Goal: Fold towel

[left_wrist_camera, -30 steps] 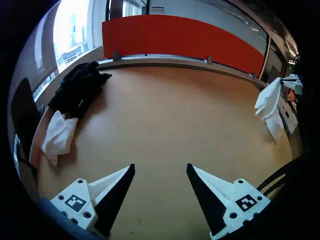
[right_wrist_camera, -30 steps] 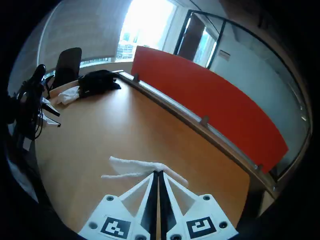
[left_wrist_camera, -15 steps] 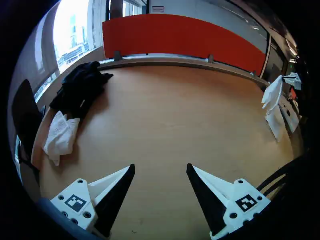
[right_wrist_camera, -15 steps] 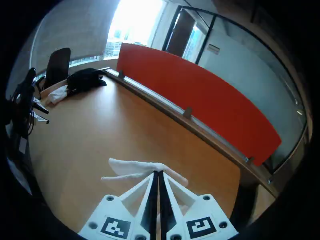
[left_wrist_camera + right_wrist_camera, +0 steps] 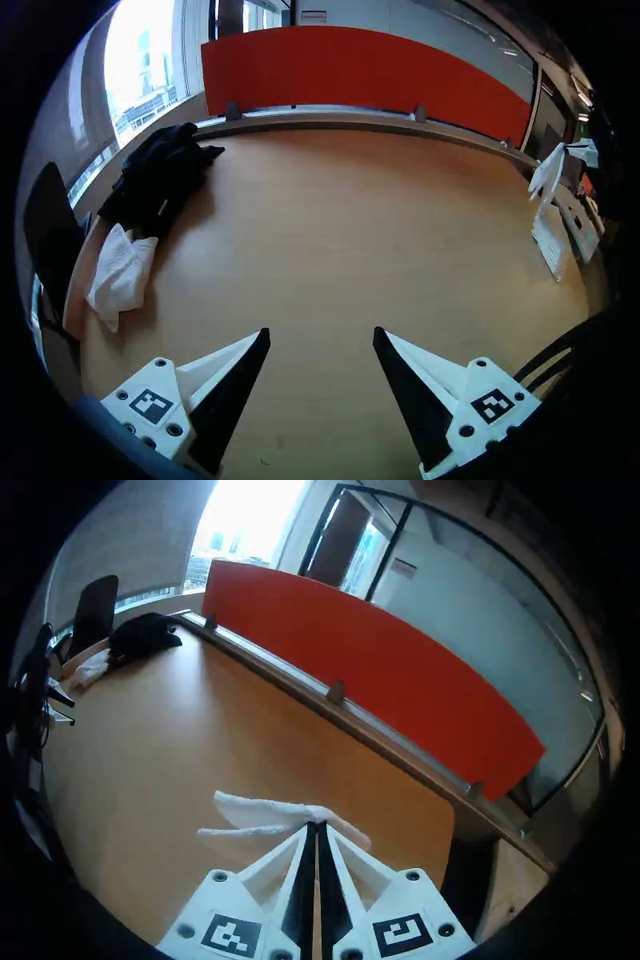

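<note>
Right gripper view shows the right gripper (image 5: 317, 827) clamped on a thin pinch of white towel (image 5: 260, 812), which may slip loose, while the left gripper (image 5: 320, 340) waits, fingers apart and empty.

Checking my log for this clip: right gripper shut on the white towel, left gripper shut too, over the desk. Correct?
Not quite. The left gripper is open, spread wide over the desk, as the left gripper view shows. The right gripper is shut on the white towel.

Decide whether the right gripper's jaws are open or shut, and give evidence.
Shut on the towel: on the right gripper, the jaws meet, cloth bunched at their tips.
</note>
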